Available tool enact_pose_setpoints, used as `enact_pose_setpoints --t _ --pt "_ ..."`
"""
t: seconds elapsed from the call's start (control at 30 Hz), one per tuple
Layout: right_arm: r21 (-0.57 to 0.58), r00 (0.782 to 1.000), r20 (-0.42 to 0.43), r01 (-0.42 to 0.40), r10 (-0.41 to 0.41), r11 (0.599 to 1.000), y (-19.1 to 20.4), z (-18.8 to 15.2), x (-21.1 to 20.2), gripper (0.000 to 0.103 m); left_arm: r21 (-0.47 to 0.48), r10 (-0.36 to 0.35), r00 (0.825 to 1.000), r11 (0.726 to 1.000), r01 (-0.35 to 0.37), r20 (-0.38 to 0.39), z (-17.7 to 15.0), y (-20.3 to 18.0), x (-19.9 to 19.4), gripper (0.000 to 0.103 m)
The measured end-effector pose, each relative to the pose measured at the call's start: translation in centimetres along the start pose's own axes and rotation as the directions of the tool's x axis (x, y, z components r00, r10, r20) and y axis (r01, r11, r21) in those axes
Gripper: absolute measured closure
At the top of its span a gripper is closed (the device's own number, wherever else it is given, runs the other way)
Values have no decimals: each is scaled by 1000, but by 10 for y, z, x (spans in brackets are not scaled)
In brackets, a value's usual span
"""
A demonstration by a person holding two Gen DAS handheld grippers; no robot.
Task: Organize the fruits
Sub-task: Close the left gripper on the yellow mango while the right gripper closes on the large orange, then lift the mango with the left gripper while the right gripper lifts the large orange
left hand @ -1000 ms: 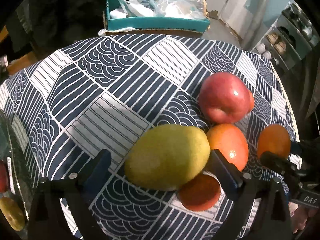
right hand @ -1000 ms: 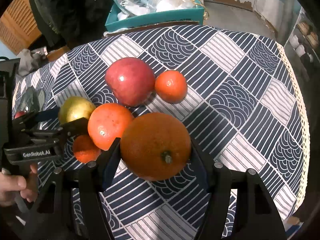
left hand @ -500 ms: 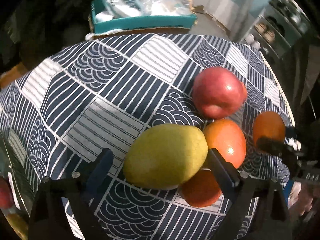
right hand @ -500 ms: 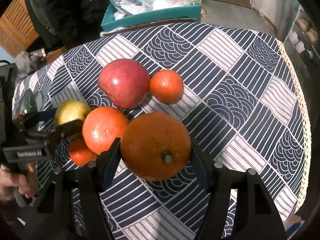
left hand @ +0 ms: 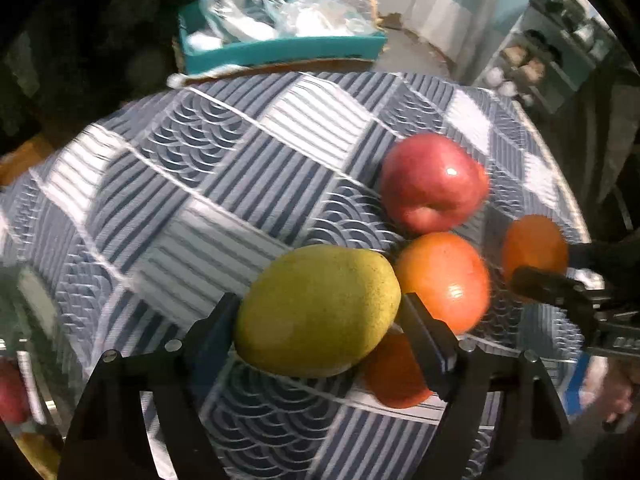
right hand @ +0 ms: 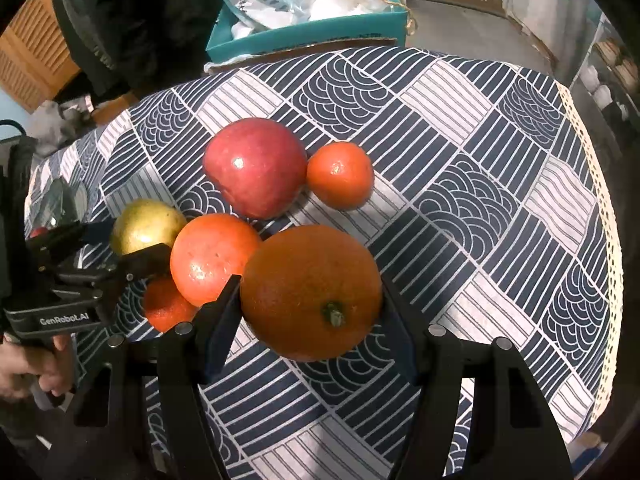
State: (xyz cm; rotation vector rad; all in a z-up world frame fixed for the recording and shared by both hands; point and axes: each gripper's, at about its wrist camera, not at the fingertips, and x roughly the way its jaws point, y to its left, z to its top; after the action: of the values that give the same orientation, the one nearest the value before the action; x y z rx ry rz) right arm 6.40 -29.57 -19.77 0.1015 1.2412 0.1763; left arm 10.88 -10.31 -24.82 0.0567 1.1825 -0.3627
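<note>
The left gripper [left hand: 320,324] has the big yellow-green pear-shaped fruit [left hand: 318,310] between its two black fingers, and its jaws are closing in on it, with the pads right at the fruit's sides. This fruit sits on the blue and white patterned tablecloth [left hand: 224,184]. Just beside it, touching on the right, is a round orange-red fruit [left hand: 444,280], and a small orange one [left hand: 394,372] peeks out from under the right finger. Behind them is a shiny red apple [left hand: 432,182]. The right gripper [right hand: 312,308] has its jaws about half open and pressed on both sides of a big round orange [right hand: 312,292], stem end facing the camera. Near the apple [right hand: 254,166] lies a small tangerine [right hand: 340,174], touching it. The crowded fruits sit close against each other. A teal cardboard box [right hand: 304,38] of plastic bags stands past the table's far edge.
</note>
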Motion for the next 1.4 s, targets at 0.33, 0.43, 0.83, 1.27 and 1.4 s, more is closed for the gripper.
enact_pose_setpoints --t 0.33,0.43,0.83,1.27,1.4 --pt "-14 1000 5 -3 3 1000 7 1 -1 37 -132 -1 1000 991 -2 -26 4 31 -1 20" --pt "-14 1000 6 -3 3 1000 7 1 -2 37 -139 -22 999 990 16 -39 2 32 6 20" --pt "-1 1000 -2 -6 6 1000 2 2 -1 37 -67 49 999 996 -51 -22 -1 14 12 17" --pt "-23 999 48 27 -26 999 10 5 -11 37 -87 77 997 993 -75 14 -7 17 4 23" --pt "-23 996 77 37 -35 999 13 9 -18 37 -97 77 996 993 -73 35 -6 19 -7 23"
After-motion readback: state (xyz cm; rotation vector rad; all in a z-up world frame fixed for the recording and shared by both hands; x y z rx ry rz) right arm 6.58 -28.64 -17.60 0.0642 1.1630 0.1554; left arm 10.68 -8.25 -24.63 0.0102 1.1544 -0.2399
